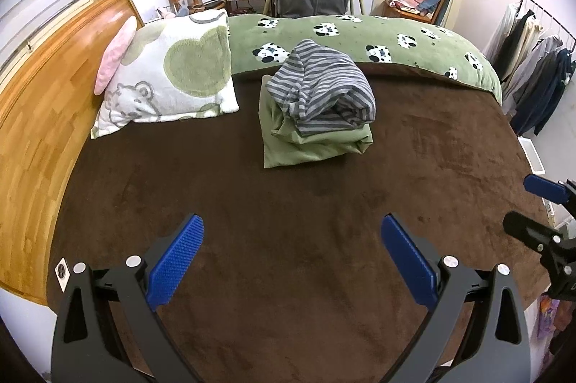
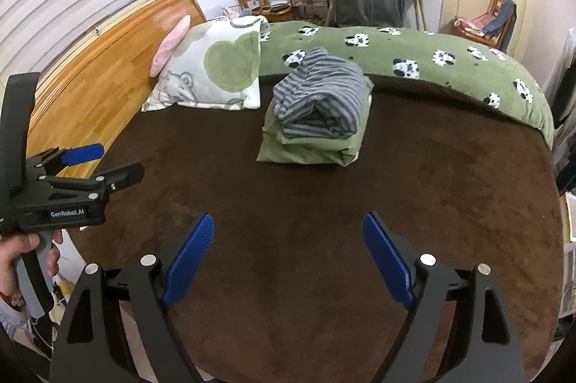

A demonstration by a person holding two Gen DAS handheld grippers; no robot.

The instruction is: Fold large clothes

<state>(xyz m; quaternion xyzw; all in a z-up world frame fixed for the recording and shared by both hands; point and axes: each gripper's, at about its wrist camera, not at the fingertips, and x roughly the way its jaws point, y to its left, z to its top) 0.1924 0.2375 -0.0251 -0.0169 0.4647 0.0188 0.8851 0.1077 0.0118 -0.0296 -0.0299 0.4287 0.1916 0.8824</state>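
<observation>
We hold the left gripper [image 1: 292, 260] and right gripper [image 2: 288, 258] wide apart and empty above the brown bed cover [image 1: 288, 203]. The striped garment [image 1: 324, 84] sits on the green folded garment [image 1: 316, 142] mid-bed, well apart from us. Both look soft, light and floppy; we judge an outer corner or hem the best hold. Their inner layers and far sides stay hidden.

Brown-blanketed bed [image 1: 252, 203]; beyond the fingertips, folded green garment [image 1: 316, 142] under striped one [image 1: 324, 84], pillow [image 1: 172, 77] far-left, panda-print blanket [image 1: 360, 37] behind.
</observation>
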